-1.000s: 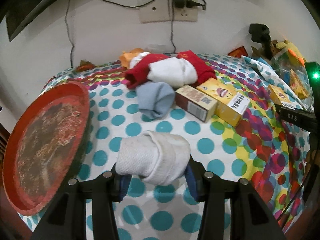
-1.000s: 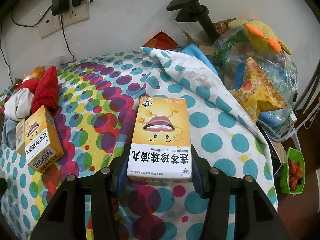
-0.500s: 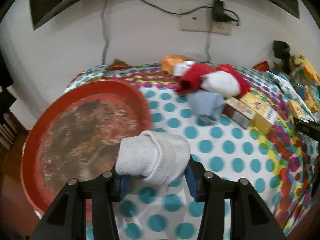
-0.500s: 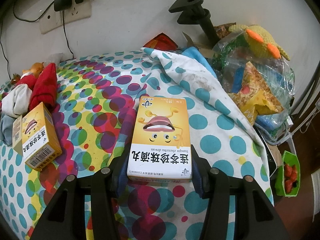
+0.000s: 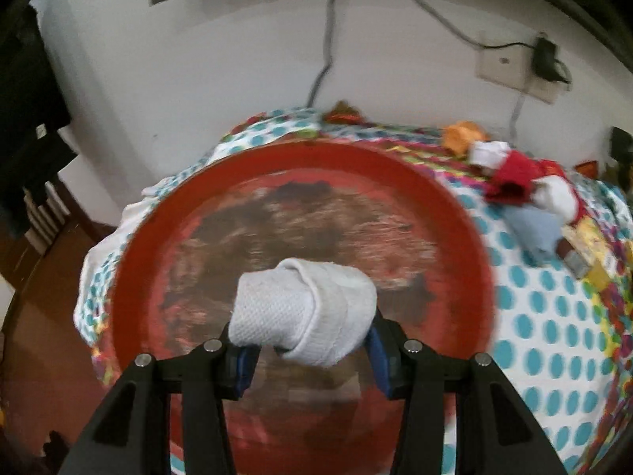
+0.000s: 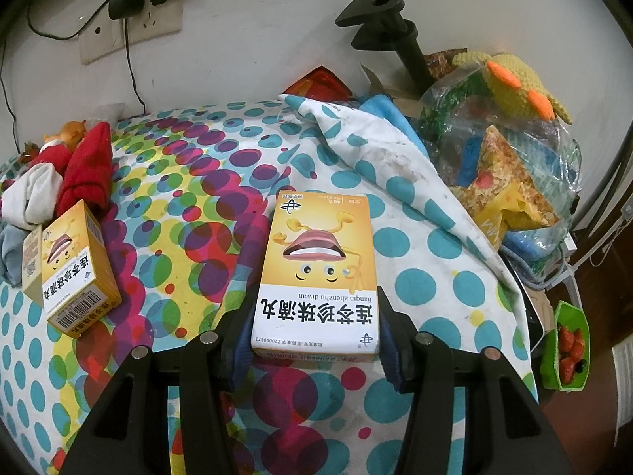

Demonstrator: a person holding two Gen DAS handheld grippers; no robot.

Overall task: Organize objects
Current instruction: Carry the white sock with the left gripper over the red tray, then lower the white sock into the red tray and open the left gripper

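L gripper [image 5: 306,350] is clamped on a rolled white sock [image 5: 304,310], w/ the blue pads pressing it from both sides. It hangs over the round red tray [image 5: 136,253], which sits at the left end of the table near the wall-side edge, on the dotted tablecloth [image 5: 550,332]. Looks like the sock is above the near half of the tray, not touching it, though the view is blurred, so can't be sure of the height.

To drop it well, I'd say: bring it lower first, closer to the tray floor and more toward the middle, then part the jaws slowly. A rolled sock is soft and may cling to one pad or unroll, so a small pause before pulling back would help. Keep clear of the raised rim so the sock doesn't roll out over the table's left edge.

R gripper [image 6: 316,340] is closed on a flat yellow medicine box [image 6: 318,273], held by its long sides, near the table's front edge toward the right end. Box lies level, maybe resting on the cloth; can't tell if it's lifted. A second yellow box [image 6: 77,269] stands farther left, next to a brown box [image 6: 31,265] and the pile of socks [image 6: 59,182] (red, white, blue) toward the back-left corner. Prob best to keep the R side still while the L one releases, then group the boxes together. Clutter at the right end, incl. a plastic bag [image 6: 510,182] and knitted toy [image 6: 518,87], is well apart from both.
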